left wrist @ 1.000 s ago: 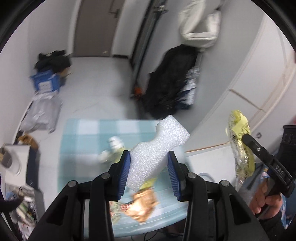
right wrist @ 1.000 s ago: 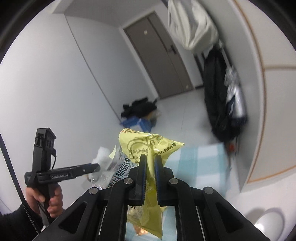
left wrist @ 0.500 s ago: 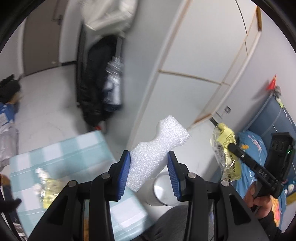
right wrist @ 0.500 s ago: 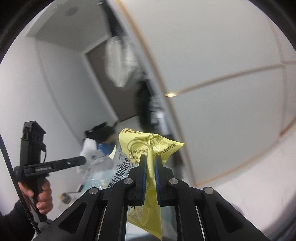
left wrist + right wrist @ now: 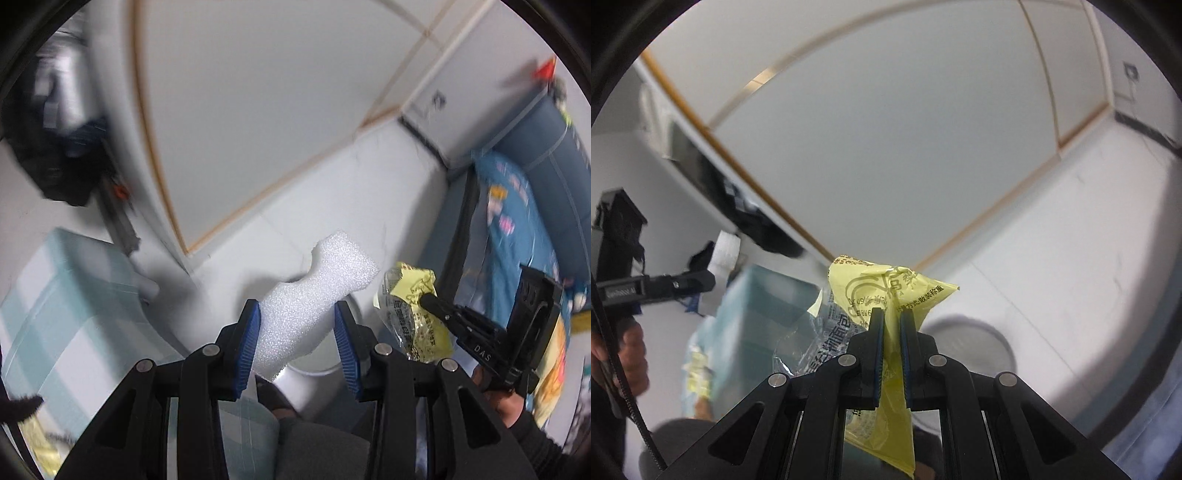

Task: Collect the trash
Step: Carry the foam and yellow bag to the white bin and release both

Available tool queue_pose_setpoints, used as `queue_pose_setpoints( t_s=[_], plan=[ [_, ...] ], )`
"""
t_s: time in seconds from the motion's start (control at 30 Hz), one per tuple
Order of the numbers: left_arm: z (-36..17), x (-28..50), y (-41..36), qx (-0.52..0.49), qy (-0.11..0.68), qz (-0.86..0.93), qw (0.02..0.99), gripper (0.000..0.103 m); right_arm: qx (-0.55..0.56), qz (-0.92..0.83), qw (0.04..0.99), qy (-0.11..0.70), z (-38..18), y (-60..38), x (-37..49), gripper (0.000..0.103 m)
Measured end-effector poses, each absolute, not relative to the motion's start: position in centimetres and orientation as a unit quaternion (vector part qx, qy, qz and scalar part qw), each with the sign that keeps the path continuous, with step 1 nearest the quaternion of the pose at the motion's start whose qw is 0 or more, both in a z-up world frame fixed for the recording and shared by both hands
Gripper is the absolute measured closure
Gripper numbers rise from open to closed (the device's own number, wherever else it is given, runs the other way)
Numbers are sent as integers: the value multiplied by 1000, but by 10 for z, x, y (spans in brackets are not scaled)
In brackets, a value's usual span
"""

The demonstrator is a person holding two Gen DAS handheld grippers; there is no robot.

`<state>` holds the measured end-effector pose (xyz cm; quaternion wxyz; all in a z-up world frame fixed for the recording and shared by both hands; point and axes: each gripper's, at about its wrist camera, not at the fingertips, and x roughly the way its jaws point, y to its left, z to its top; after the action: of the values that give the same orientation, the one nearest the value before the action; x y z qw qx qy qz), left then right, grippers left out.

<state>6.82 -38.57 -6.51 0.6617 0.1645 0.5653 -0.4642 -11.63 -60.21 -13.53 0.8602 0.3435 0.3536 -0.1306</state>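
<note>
My left gripper (image 5: 297, 326) is shut on a white foam block (image 5: 314, 291) that sticks out past its blue pads (image 5: 250, 336). Below the block stands a round white trash bin (image 5: 314, 376), partly hidden by it. My right gripper (image 5: 891, 325) is shut on a yellow and clear plastic wrapper (image 5: 886, 295), which hangs down between the pads. In the left wrist view that wrapper (image 5: 410, 314) hangs beside the foam, over the bin's right side. The right wrist view shows the bin (image 5: 975, 339) on the floor just beyond the wrapper, and the left gripper (image 5: 694, 286) with the foam (image 5: 724, 254) at left.
A table with a light blue checked cloth (image 5: 66, 306) stands left of the bin, with a yellow wrapper (image 5: 696, 369) on it. White cabinet doors (image 5: 258, 110) rise behind. A blue bed (image 5: 517, 221) lies at right. Dark clothes (image 5: 62, 155) hang at far left.
Both grippers swung from the table toward the white cabinet and dropped toward the floor. The bin came into view beneath them. Both grips held.
</note>
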Motion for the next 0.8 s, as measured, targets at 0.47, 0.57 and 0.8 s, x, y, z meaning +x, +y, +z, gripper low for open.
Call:
queue_pose_setpoints(
  t_s=[0.47, 0.57, 0.8],
  plan=[
    [-228, 62, -447, 196, 735, -426, 490, 68, 402, -177, 770, 462, -278, -641, -113, 95],
    [-253, 60, -450, 179, 761, -421, 459, 68, 405, -181, 761, 473, -292, -640, -111, 95],
    [-294, 62, -462, 145, 796, -392, 439, 68, 388, -190, 746, 507, -309, -633, -96, 95]
  ],
)
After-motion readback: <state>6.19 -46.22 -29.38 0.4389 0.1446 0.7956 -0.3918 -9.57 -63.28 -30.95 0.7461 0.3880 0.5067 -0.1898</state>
